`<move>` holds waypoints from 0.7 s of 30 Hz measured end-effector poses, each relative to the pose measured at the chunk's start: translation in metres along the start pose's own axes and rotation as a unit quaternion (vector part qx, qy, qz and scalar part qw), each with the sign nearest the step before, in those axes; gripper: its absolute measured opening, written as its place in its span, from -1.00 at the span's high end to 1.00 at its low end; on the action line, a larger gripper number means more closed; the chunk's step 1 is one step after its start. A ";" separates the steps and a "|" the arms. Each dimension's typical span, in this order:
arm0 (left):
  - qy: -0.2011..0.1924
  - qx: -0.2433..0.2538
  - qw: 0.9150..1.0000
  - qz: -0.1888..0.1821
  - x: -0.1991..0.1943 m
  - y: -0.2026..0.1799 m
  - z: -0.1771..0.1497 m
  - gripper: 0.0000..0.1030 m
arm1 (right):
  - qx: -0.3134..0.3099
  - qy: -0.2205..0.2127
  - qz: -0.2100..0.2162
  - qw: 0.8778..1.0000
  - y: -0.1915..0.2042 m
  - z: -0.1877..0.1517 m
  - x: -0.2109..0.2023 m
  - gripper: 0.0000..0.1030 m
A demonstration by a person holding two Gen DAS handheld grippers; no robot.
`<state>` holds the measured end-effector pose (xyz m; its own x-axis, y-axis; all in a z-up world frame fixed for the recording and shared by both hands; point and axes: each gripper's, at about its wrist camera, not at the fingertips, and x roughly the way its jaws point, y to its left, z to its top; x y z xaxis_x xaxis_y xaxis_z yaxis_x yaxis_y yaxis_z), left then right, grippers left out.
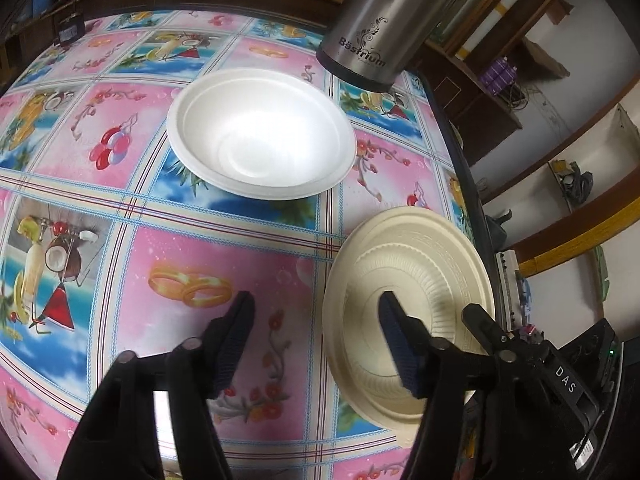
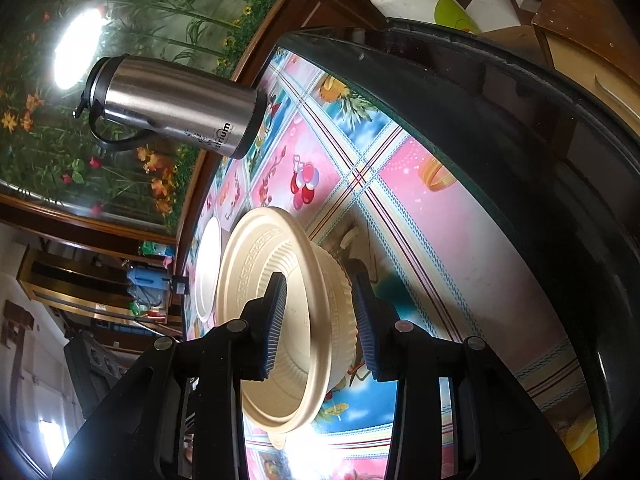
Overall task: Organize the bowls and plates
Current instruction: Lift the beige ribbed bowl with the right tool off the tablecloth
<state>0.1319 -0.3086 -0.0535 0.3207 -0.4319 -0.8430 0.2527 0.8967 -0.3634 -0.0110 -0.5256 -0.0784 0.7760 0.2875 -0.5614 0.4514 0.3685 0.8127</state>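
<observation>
A white bowl (image 1: 260,132) sits on a white plate in the middle of the colourful table; its edge shows in the right wrist view (image 2: 208,268). A cream ribbed bowl (image 1: 416,276) sits near the table's right edge. My left gripper (image 1: 316,308) is open and empty above the table, its right finger over the cream bowl. My right gripper (image 2: 318,292) straddles the rim of the cream bowl (image 2: 308,320), one finger inside, one outside, with gaps on both sides. It also shows in the left wrist view (image 1: 480,324) at the bowl's right rim.
A steel thermos jug (image 1: 376,28) stands at the back of the table, behind the white bowl; it also shows in the right wrist view (image 2: 172,104). The table's dark rim (image 2: 520,128) runs close beside the cream bowl. Shelves and clutter lie beyond.
</observation>
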 end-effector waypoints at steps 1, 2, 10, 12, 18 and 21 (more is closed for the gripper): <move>-0.002 0.001 1.000 0.000 0.000 0.000 0.000 -0.06 | 0.000 0.000 0.001 1.000 0.000 0.000 0.000 0.35; -0.003 0.001 1.000 0.001 0.001 0.001 0.000 -0.01 | 0.000 0.000 0.001 1.000 0.000 0.000 0.000 0.35; -0.011 0.013 1.000 -0.011 0.001 -0.003 -0.002 0.26 | 0.013 0.003 0.006 1.000 -0.002 -0.001 0.000 0.35; -0.005 0.011 1.000 -0.020 0.004 -0.003 -0.002 0.27 | 0.011 0.003 0.005 1.000 -0.002 -0.001 0.001 0.35; 0.002 0.014 0.999 -0.028 0.008 -0.001 -0.003 0.51 | -0.006 -0.010 -0.006 1.000 0.003 -0.001 -0.002 0.36; 0.000 0.013 0.999 -0.037 0.007 0.001 -0.003 0.51 | -0.013 -0.020 -0.016 1.000 0.003 0.000 -0.004 0.51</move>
<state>0.1319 -0.3105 -0.0609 0.3000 -0.4964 -0.8146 0.2986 0.8599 -0.4140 -0.0128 -0.5257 -0.0738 0.7782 0.2406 -0.5801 0.4648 0.4005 0.7897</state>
